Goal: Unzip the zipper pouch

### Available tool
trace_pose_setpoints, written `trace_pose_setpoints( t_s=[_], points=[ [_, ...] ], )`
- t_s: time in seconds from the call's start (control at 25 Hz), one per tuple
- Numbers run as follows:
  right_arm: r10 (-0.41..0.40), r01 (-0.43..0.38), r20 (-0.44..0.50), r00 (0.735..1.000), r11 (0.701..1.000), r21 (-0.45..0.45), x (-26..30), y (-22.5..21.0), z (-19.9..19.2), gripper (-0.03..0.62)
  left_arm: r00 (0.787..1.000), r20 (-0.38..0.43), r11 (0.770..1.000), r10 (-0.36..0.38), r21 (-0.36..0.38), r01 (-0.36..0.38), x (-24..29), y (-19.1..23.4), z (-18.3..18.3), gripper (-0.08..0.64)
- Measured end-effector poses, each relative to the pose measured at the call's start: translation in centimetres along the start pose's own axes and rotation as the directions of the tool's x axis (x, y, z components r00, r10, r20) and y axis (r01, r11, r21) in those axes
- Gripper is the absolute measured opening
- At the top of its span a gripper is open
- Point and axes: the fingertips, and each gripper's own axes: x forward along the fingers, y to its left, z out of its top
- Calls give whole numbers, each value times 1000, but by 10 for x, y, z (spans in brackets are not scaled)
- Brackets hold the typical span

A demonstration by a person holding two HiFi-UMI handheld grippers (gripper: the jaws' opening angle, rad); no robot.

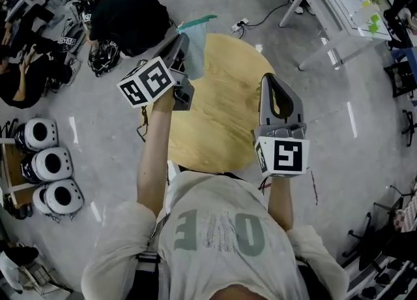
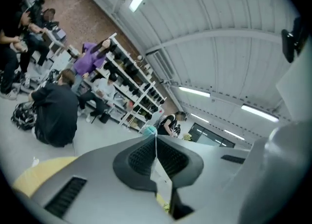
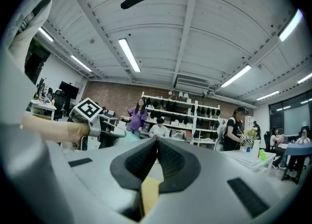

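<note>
Left gripper (image 1: pixel 184 42) is pinching the teal zipper pouch (image 1: pixel 195 51), dangling it over the table (image 1: pixel 225 129). Right gripper (image 1: pixel 268 78) is hovering pressed together, empty. I'd say right should be opening up and going for the zipper pull.

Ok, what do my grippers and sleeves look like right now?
The left gripper and right gripper are smooth grey shells with black ribbed pads. Each carries a white cube with black square markers. The sleeves are pale cream, bunched at the elbows.
</note>
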Motion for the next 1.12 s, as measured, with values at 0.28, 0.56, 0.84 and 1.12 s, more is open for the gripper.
trace_pose_setpoints(
  t_s=[0.28,0.56,0.84,1.12],
  points=[
    [69,-71,98,993,997,16,27,20,38,29,987,138,909,-81,417,16,-36,-67,79,29],
    [147,-159,146,978,985,74,28,42,56,30,974,224,646,-35,748,-149,-84,-114,88,29],
    [194,-232,184,964,949,213,21,50,56,30,958,284,566,-37,797,-214,-115,-146,70,29],
    [213,-275,233,949,921,277,10,52,67,31,964,264,552,-17,807,-211,-126,-152,55,29]
  ],
)
